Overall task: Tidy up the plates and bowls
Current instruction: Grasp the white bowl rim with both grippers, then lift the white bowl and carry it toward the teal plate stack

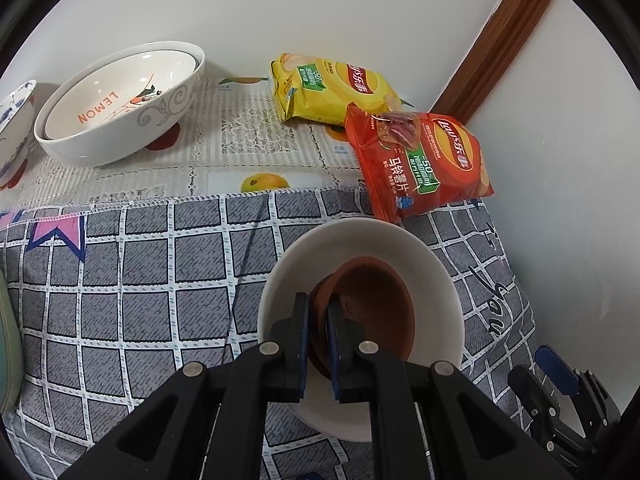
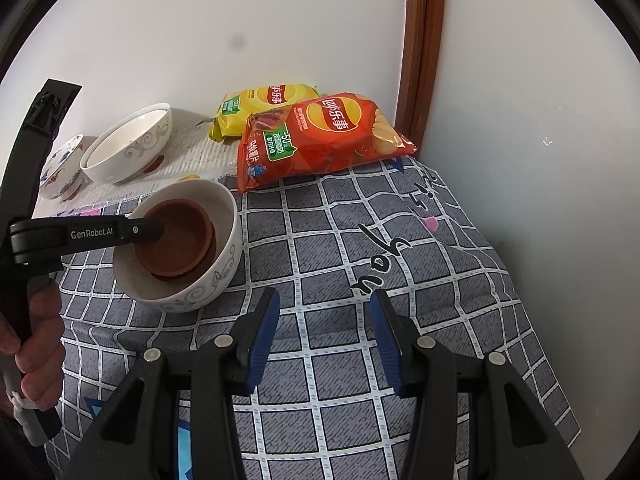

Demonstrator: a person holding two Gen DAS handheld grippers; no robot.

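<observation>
Covering the counter: a grey checked cloth (image 2: pixel 400 280) with white grid lines and dark script lettering lies over the near part, and a pale fruit-print cloth (image 1: pixel 224 152) shows beyond its stitched edge.
Large white bowl (image 1: pixel 120 112): stands at the far left on the fruit-print cloth, grey scrollwork outside; a smaller bowl nested in it reads LEMON in orange.
Red crisp bag (image 2: pixel 320 140): lies flat at the far edge of the checked cloth, near the wooden door frame.
Yellow crisp bag (image 1: pixel 332 92): lies just behind the red one, touching it, close to the wall.
White scroll-pattern bowl (image 2: pixel 224 256): sits upright on the checked cloth, just in front of the red bag.
Brown bowl (image 2: pixel 176 240): nested inside the white scroll-pattern bowl, tilted slightly.
Blue-patterned bowl (image 2: pixel 64 164): at the far left, just beside the large white bowl, partly cut off.
Left tool (image 1: pixel 318 332): reaches down into the white scroll-pattern bowl, pads clamped on the brown bowl's near rim.
Right tool (image 2: pixel 324 332): hovers over bare checked cloth, jaws apart, nothing between them.
Person's hand (image 2: pixel 36 340): grips the left tool's handle.
</observation>
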